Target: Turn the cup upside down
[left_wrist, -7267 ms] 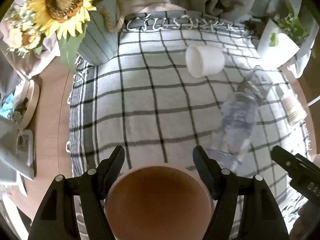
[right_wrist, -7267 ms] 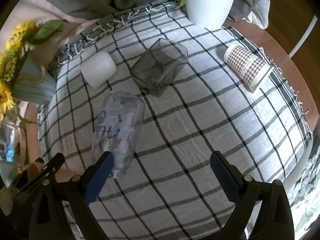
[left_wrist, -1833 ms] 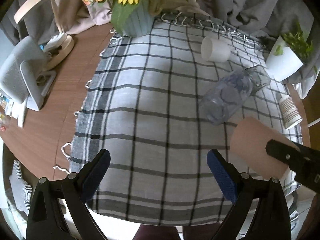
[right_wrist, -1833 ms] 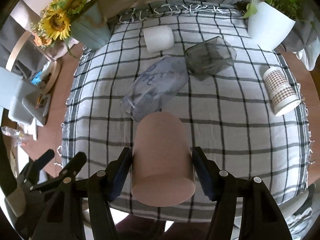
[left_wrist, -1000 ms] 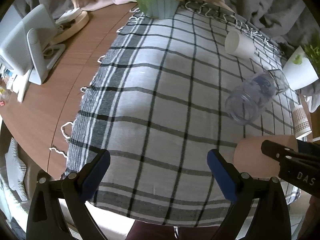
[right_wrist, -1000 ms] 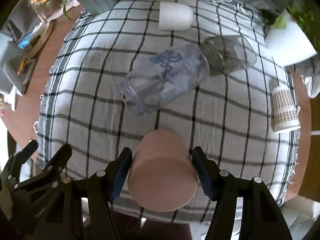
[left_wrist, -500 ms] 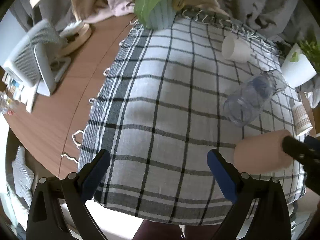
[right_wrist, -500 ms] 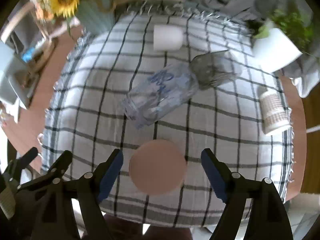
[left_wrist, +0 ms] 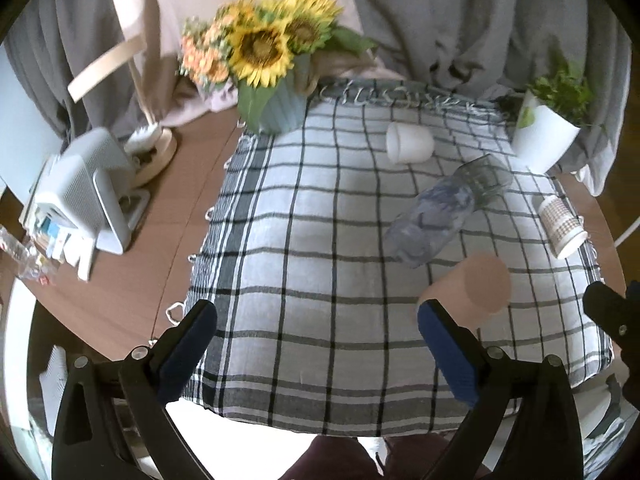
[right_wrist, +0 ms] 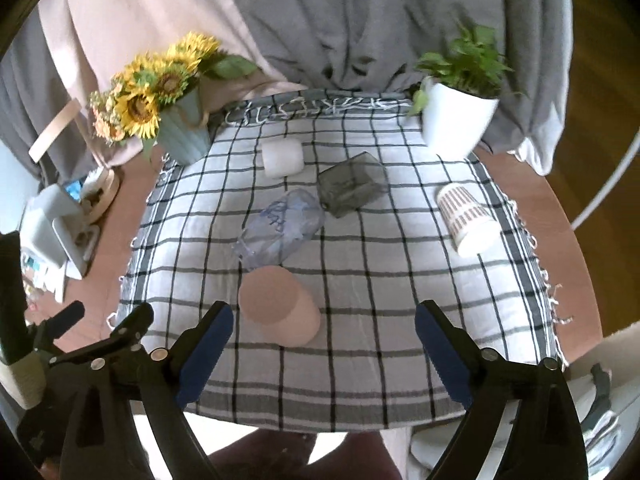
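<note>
Grey curtains hang behind a round wooden bench (right_wrist: 560, 216) covered by a checked cloth (right_wrist: 380, 280). Just ahead of my right tool (right_wrist: 320, 336), slightly toward its left finger, the pink cup (right_wrist: 280, 312) stands on the cloth with its flat closed base up, so I judge the flip done. My right tool is spread wide and holds nothing. My left tool (left_wrist: 316, 336) is equally wide apart and empty, with the cup (left_wrist: 476, 288) just beyond its right finger.

I judge the cup to be light and stiff, with a smooth matte wall, probably plastic or ceramic; I cannot tell which. If it needs another grip, I would take it across the middle of its wall, since the taper toward the base could let it slide out of a squeeze placed higher up.

Its rim is pressed to the cloth and hidden, so I cannot confirm it sits flat all round. In the left view the cup's lower wall is cut off by the finger. Farther ahead lie a clear jar (right_wrist: 280, 228), a grey glass (right_wrist: 350, 190), a white cup (right_wrist: 282, 158) and a patterned cup (right_wrist: 468, 220), all on their sides. The jar's mouth is hard to make out and seems to lie very close to the pink cup.
</note>
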